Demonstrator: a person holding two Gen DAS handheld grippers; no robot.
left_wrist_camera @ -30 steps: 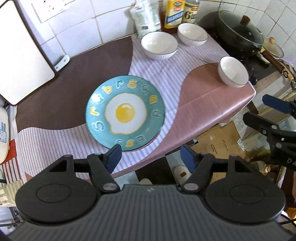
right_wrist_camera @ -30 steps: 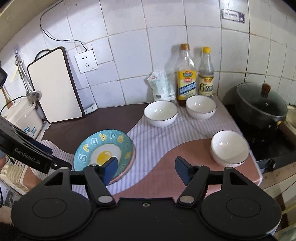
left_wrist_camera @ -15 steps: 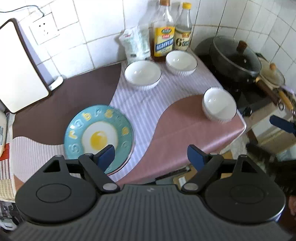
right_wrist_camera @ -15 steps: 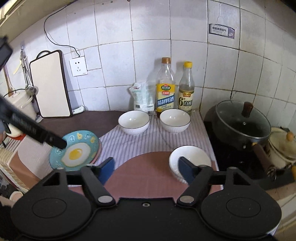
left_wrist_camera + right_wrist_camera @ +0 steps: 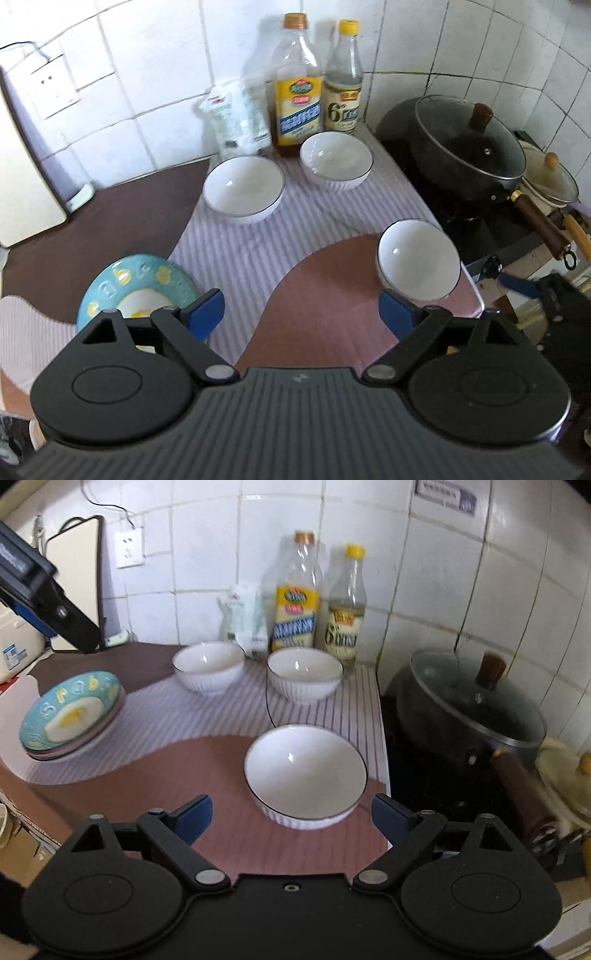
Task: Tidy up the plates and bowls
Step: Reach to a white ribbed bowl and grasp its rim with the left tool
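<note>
My left hand-held gripper (image 5: pixel 301 312) and right hand-held gripper (image 5: pixel 291 814): jaws just opening, spread, empty. Near bowl (image 5: pixel 306 775) at right's 12 o'clock on desk (image 5: pixel 207 775); plates (image 5: pixel 70 712) at 10.

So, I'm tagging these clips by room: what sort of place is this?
Most likely a home kitchen: a lidded black pan sits on a stove beside the counter, two condiment bottles stand against a tiled wall, and white bowls lie on the counter.

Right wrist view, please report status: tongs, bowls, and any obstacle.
Both tongs open, empty: right, left. Near bowl just ahead of right tongs, two bowls behind. Nothing in the way.
</note>
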